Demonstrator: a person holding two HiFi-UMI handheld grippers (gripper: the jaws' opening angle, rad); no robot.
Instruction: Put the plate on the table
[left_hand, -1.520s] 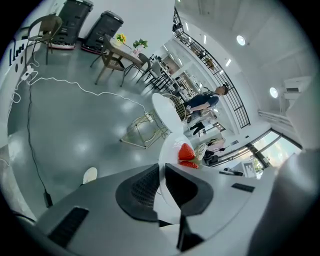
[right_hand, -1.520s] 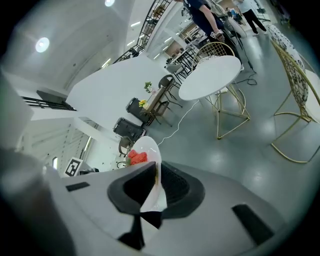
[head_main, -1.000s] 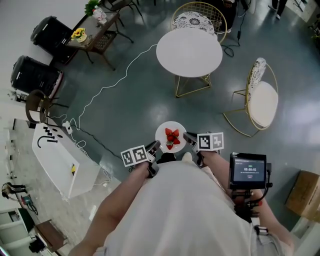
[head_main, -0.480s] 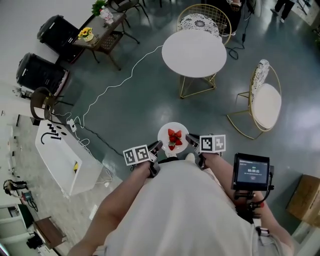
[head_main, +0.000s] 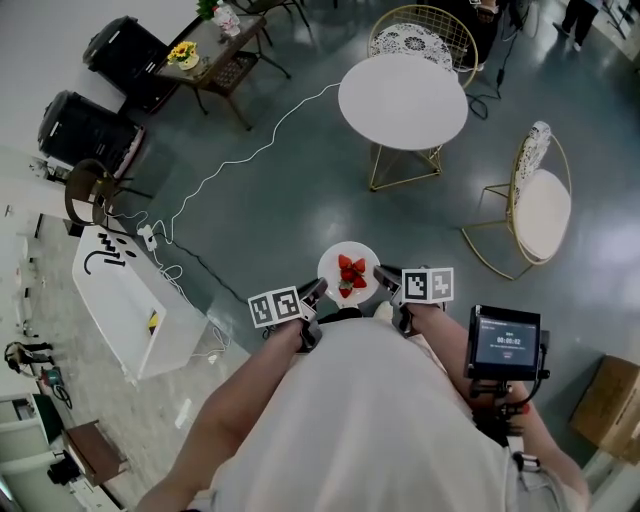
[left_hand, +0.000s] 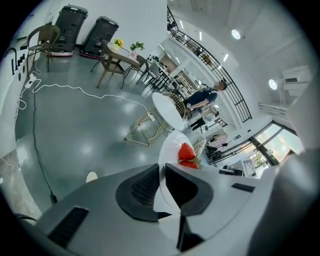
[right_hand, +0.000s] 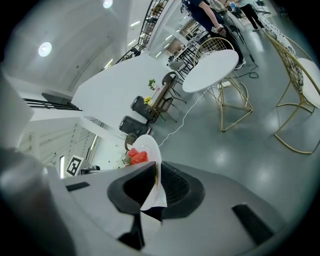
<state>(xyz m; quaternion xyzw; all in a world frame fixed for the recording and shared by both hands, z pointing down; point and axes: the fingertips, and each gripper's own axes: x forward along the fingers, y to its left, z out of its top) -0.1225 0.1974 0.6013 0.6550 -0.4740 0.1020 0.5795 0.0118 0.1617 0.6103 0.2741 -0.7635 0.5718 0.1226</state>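
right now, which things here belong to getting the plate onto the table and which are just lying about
In the job:
- plate carrying strawberries
- left gripper and right gripper, each shut on the plate's rim
- round white table, bare

Just about:
- gold chair
- side table with flowers
- black cases

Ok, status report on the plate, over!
Left tongs, right tongs: both shut on the plate rim. Plate with strawberries in the air, not yet on the round table. Just floor between; chair off to the side.
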